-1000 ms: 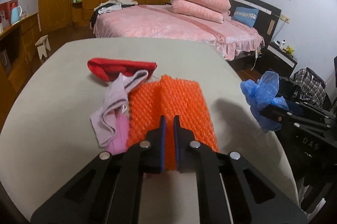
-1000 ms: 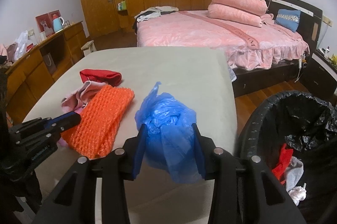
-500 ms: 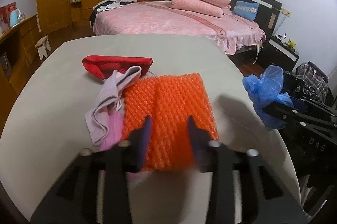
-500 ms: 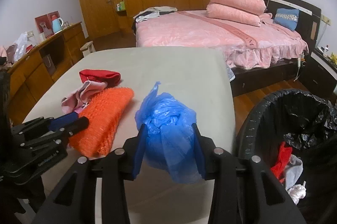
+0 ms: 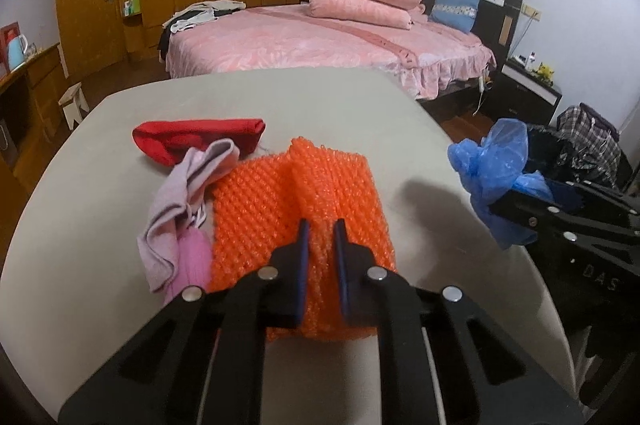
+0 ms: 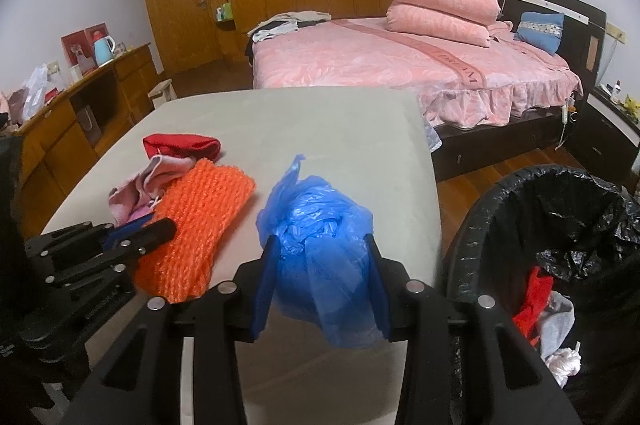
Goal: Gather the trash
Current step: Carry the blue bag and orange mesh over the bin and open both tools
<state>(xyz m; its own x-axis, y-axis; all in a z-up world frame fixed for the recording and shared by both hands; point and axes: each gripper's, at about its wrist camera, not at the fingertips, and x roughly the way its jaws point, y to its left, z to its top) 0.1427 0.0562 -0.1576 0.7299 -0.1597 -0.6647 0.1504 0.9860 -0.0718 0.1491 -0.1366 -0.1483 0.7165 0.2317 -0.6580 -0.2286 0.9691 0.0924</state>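
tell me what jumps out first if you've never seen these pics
The bright orange bubble wrap in the middle of the grey table, with the left claw closing on a raised fold of it. Next, the crumpled blue plastic bag gripped in the right claw, just left of the black-lined trash bin.

- A pale grey table (image 5: 320, 97) with rounded corners carries everything.
- An orange bubble-wrap sheet (image 5: 272, 209) lies at its near middle, pinched up into a ridge.
- A crumpled pink cloth (image 5: 176, 213) lies touching the sheet's left edge.
- A red folded cloth (image 5: 192, 137) lies just beyond the pink one, farther in.
- The table's far half and right side are bare.
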